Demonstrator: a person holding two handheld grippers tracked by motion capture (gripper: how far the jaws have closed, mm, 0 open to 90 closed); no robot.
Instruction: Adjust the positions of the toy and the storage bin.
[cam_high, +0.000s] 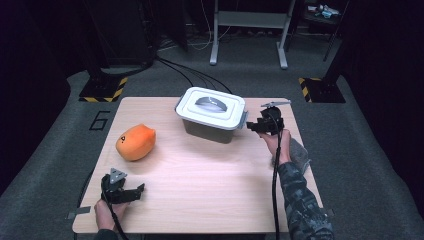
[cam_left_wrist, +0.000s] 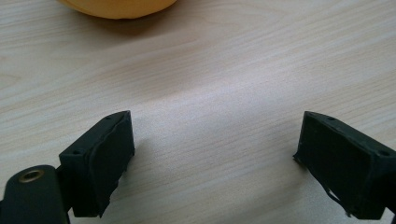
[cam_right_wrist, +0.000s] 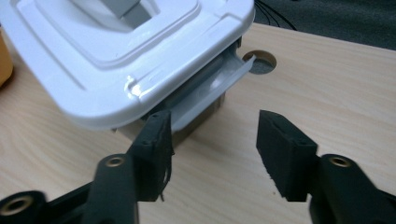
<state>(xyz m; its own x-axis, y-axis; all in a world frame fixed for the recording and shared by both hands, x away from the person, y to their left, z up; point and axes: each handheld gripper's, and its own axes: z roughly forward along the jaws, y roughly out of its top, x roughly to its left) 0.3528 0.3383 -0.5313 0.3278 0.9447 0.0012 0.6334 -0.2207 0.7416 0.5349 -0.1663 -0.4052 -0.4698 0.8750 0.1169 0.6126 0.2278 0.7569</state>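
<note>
From the high view, the right gripper (cam_high: 254, 126) sits at the right end of the white-lidded storage box (cam_high: 212, 114), level with the grey latch (cam_high: 244, 120) there, while the left gripper (cam_high: 131, 191) rests low on the wooden table (cam_high: 210, 185) near the person's edge, well apart from the orange plush toy (cam_high: 135, 142). My reading is that the work in hand is undoing that end clip so the lid can come off; the next move calls for one pad to hook under the flap and swing it outward.

The left gripper view looks along jaws spread wide over bare wood, nothing between them, with the toy's orange underside (cam_left_wrist: 116, 7) at the top edge.

The right gripper view gives what the high view can't: the translucent latch flap (cam_right_wrist: 210, 91) already tilted out from the lid (cam_right_wrist: 112, 60), the jaws about half open and gripping nothing, one pad (cam_right_wrist: 156, 140) just beside the flap's lower end, whether touching I can't tell. It also shows a round hole (cam_right_wrist: 260, 61) in the tabletop.
</note>
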